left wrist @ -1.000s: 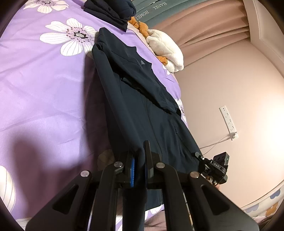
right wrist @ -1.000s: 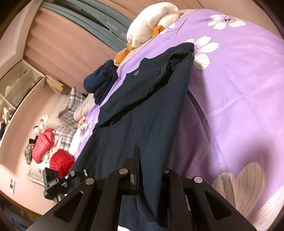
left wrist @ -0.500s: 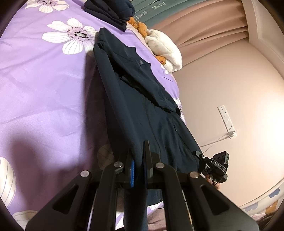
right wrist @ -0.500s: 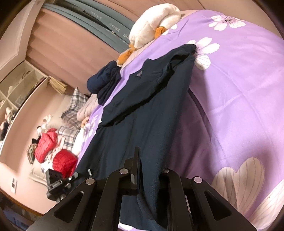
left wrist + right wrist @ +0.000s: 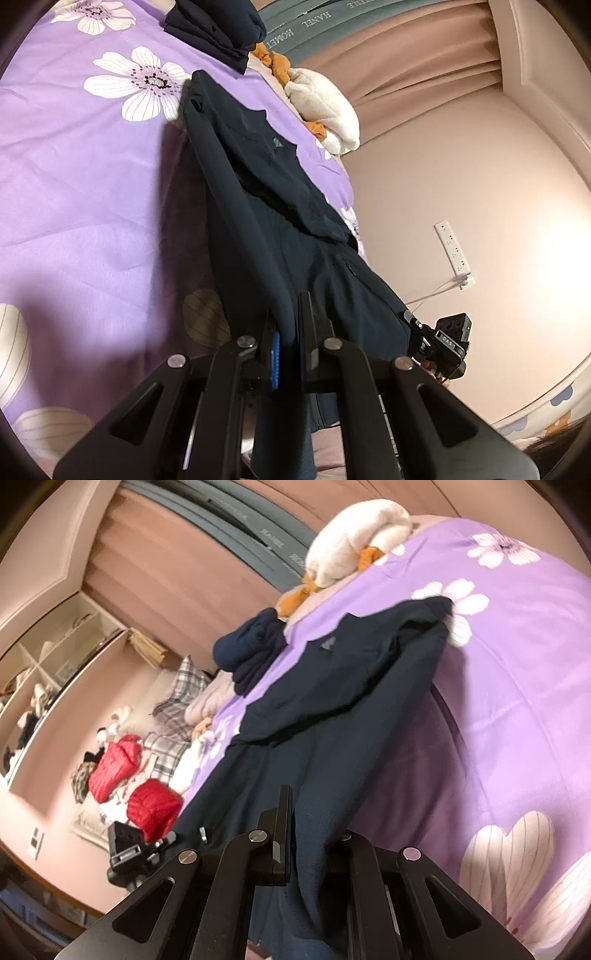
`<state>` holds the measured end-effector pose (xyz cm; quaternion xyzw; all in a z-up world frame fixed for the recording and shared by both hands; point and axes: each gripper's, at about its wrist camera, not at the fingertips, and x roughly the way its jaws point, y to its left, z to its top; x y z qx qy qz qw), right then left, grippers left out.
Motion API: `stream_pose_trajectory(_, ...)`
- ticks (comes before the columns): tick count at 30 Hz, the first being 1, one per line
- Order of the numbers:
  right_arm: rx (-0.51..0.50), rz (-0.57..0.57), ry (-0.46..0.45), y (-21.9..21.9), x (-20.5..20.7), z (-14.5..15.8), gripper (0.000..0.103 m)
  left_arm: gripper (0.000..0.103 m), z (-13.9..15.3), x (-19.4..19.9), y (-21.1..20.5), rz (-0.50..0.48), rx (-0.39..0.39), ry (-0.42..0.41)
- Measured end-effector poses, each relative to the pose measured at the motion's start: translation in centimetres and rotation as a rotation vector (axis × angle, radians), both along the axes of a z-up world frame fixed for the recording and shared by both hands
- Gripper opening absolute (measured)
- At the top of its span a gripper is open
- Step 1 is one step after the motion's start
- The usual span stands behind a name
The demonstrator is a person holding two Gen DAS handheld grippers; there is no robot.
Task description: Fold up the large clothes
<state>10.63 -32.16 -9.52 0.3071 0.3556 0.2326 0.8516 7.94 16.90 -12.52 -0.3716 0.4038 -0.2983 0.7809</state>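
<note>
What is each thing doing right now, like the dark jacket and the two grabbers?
Dark jacket: near end lifted off the bed, far end lying on it.
Left gripper: shut on the jacket.
Right gripper: shut on the jacket.
Purple bedspread: spread flat.
Navy bundle: folded, lying beyond the jacket.
White plush toy: lying at the bed's far end.

Dark navy jacket (image 5: 280, 221), long-sleeved, with a small grey chest logo. It lies lengthwise on the purple floral bedspread (image 5: 81, 184), collar end resting flat near a white flower print, sleeve folded across the body, hem end raised off the bedspread.
</note>
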Motion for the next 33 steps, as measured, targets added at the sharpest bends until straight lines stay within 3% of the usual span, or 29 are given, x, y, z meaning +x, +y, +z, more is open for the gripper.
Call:
stream_pose_trajectory(25,0.018,0.133,-0.184,0.3,-3.6,6.0,0.009,0.004,6.3,-7.6,1.1,0.024,-0.048,-0.117)
stream_pose_trajectory(33,0.027,0.132,-0.233,-0.1,-3.8,7.1,0.009,0.004,8.0,-8.1,1.7,0.039,-0.082,-0.151)
